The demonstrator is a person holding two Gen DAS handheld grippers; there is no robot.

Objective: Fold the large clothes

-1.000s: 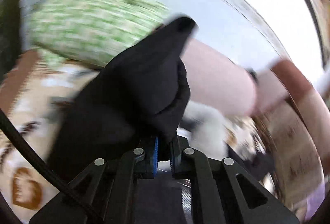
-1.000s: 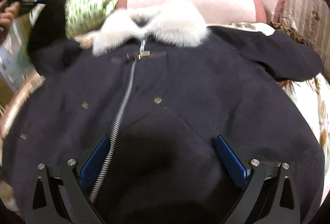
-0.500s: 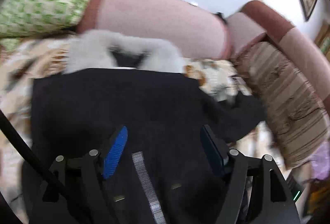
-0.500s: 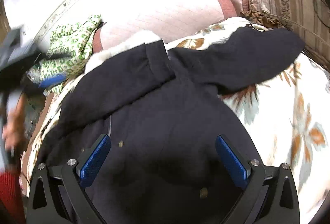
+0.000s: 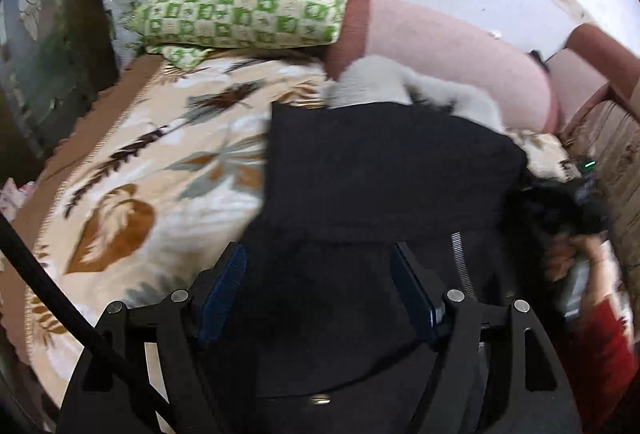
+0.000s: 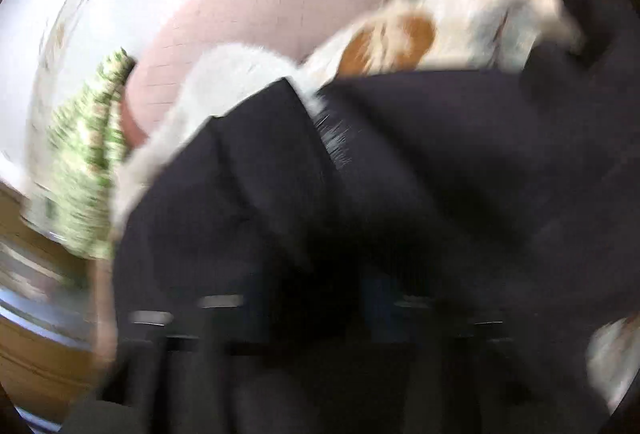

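A dark navy coat (image 5: pixel 384 178) with a white fur collar (image 5: pixel 400 86) lies on a leaf-patterned blanket (image 5: pixel 160 162). Its left sleeve is folded across the chest. My left gripper (image 5: pixel 320 282) is open and empty, just above the coat's lower front beside the zipper (image 5: pixel 458 254). The right gripper shows in the left wrist view (image 5: pixel 576 206) at the coat's right edge, over the other sleeve. The right wrist view is badly blurred: the coat (image 6: pixel 400 194) fills it and its fur collar (image 6: pixel 224 74) lies at the upper left. The right fingers are smeared, so their state is unclear.
A pink bolster (image 5: pixel 440 46) runs along the back below a white wall. A green checked cushion (image 5: pixel 248 2) sits at the back left. A striped brown sofa arm (image 5: pixel 616 154) stands at the right. The blanket's brown edge (image 5: pixel 80 122) is at the left.
My left gripper let go of the left sleeve, now laid across the coat, and drew back open. The right gripper swung fast toward the right sleeve; its view has blurred.
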